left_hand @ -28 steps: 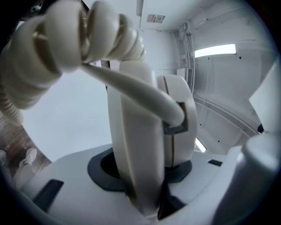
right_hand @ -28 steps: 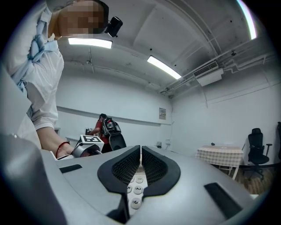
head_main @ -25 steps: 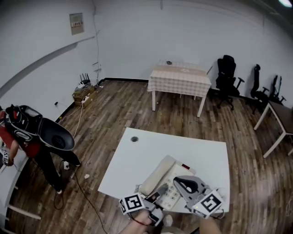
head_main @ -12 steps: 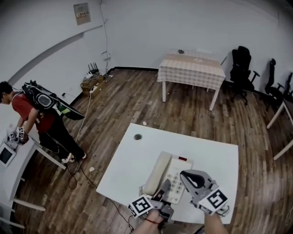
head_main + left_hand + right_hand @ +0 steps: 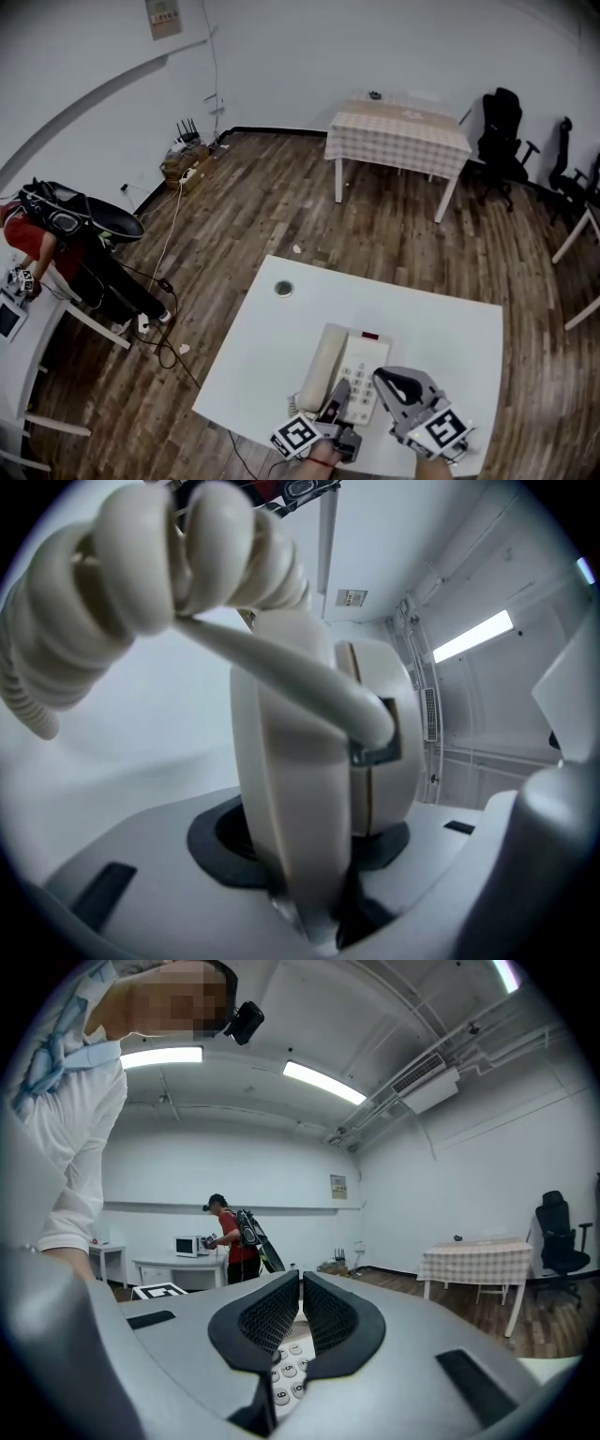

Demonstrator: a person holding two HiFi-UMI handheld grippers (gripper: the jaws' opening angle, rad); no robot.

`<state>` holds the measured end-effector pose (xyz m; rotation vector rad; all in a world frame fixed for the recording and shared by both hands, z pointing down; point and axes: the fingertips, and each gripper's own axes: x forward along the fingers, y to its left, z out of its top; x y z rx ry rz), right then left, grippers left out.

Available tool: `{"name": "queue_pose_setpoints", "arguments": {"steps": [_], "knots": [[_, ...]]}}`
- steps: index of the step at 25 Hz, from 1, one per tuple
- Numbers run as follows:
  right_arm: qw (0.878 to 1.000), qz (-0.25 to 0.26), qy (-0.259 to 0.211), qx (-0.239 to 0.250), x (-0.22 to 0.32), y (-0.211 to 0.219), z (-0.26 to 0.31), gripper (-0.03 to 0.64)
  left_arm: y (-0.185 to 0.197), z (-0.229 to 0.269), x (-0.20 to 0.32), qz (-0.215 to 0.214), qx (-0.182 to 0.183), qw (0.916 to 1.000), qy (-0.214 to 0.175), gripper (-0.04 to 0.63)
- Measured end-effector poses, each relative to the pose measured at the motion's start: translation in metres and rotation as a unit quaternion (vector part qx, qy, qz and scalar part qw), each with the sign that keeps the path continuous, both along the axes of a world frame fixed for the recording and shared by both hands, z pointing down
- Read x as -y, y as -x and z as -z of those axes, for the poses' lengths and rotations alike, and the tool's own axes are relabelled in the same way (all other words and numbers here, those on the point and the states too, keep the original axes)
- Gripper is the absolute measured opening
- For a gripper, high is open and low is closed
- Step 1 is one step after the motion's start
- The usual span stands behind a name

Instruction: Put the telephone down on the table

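Observation:
A cream telephone (image 5: 364, 367) lies on the white table (image 5: 258, 342) near its front edge, with its handset (image 5: 322, 364) along the left side of the base. My left gripper (image 5: 337, 401) is shut on the near end of the handset (image 5: 309, 789), which fills the gap between the dark pads. The coiled cord (image 5: 141, 583) loops above the jaws. My right gripper (image 5: 392, 382) hovers over the phone's right side, shut with nothing in it. In the right gripper view (image 5: 301, 1312) the keypad (image 5: 289, 1358) shows just below the closed tips.
A round cable hole (image 5: 283, 289) sits at the table's far left. Wood floor surrounds the table. A checked-cloth table (image 5: 398, 127) and black office chairs (image 5: 502, 122) stand at the back. A person with a backpack (image 5: 56, 234) bends over a desk at the left.
The head view has swung, so the table sits lower and further right. Both grippers keep their places at the phone. The person at the left has bent down over the desk.

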<state>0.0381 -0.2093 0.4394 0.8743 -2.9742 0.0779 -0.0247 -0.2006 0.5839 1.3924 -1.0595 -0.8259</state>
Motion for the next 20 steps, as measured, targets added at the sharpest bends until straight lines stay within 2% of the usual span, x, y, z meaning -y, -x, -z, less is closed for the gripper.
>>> {"name": "queue_pose_setpoints", "arguments": {"steps": [4,9,16,20], "knots": [[1.0,-0.015,0.016,-0.003,0.013,0.0,-0.02,0.034,0.008,-0.019,0.013,0.011,0.016,0.9997,0.013,0.175],[0.999,-0.032,0.037,-0.001,0.028,-0.003,-0.049,0.034,0.002,-0.034,0.034,0.019,-0.004,0.9997,0.013,0.175],[0.995,-0.06,0.074,-0.012,0.039,-0.015,-0.084,0.034,0.002,-0.058,0.059,0.023,0.01,0.9992,0.031,0.175],[0.992,-0.075,0.098,-0.018,0.045,-0.022,-0.099,0.034,0.001,-0.069,0.067,0.03,-0.007,0.9987,0.04,0.175]]}}
